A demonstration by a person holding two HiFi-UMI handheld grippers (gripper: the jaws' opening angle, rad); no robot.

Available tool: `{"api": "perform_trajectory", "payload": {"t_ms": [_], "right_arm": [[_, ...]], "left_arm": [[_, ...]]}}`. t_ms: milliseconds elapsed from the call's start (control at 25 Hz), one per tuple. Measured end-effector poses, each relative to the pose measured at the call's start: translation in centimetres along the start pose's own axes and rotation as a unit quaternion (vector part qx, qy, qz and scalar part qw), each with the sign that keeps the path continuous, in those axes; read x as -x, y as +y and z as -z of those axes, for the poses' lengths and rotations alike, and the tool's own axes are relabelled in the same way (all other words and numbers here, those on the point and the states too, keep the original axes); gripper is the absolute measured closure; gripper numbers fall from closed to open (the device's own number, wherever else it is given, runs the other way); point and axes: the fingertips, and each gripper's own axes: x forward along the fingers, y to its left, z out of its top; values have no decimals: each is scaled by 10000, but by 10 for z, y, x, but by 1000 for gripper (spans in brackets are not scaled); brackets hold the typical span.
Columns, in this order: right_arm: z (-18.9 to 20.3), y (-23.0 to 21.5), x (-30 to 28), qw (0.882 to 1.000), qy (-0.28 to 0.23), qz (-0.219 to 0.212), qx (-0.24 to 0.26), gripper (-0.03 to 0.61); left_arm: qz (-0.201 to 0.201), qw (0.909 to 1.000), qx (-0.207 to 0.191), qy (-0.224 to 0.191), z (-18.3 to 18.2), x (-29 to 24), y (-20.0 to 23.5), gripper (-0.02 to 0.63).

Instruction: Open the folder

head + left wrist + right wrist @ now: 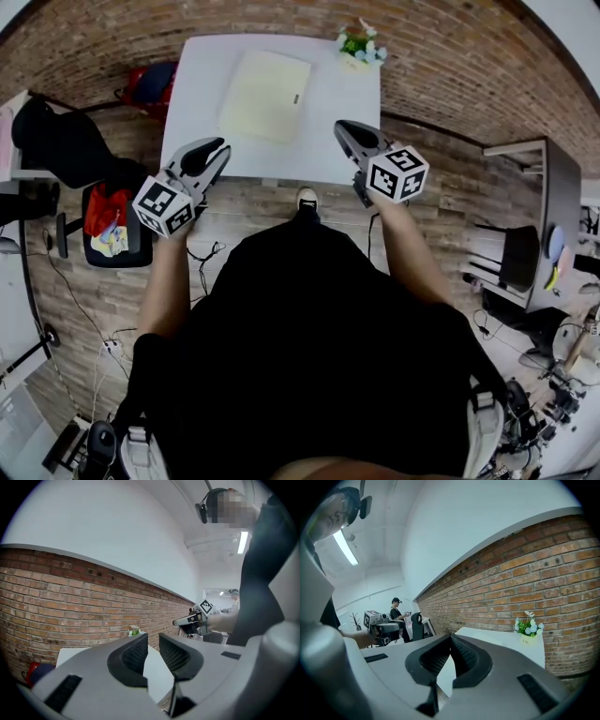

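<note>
A pale yellow folder [265, 96] lies shut and flat on the white table [337, 141], toward its far left half. My left gripper [217, 150] hovers over the table's near left edge, short of the folder. Its jaws stand a narrow gap apart with nothing between them [153, 641]. My right gripper [344, 128] hangs over the near right part of the table, to the right of the folder. Its fingertips meet and hold nothing [450, 637]. Neither gripper view shows the folder. Each shows the other gripper in the air: the right gripper [187, 620], the left gripper [382, 629].
A small pot of flowers [359, 47] stands at the table's far right corner against the brick wall. Left of the table are a red bag [150, 82] and a chair with clothes [112, 220]. A dark desk [544, 225] stands at the right. Cables lie on the wooden floor.
</note>
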Motion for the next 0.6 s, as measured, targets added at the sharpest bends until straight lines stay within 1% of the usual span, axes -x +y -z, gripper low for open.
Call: {"api": "perform_trajectory", "payload": {"t_ms": [160,360,600], "right_arm": [[3,-14,-3,9999,157,15,18,554],[-2,-29,-8,9999,164,-8,-2,554],[0,-43,-19,9996,283,-31,41,554]], "left_arm": [[-28,10000,46,13,-1,-13,3,533],[-78,9999,82,28,-1,-27,8,532],[-150,9998,121,70,-1,-41,16,532]]}}
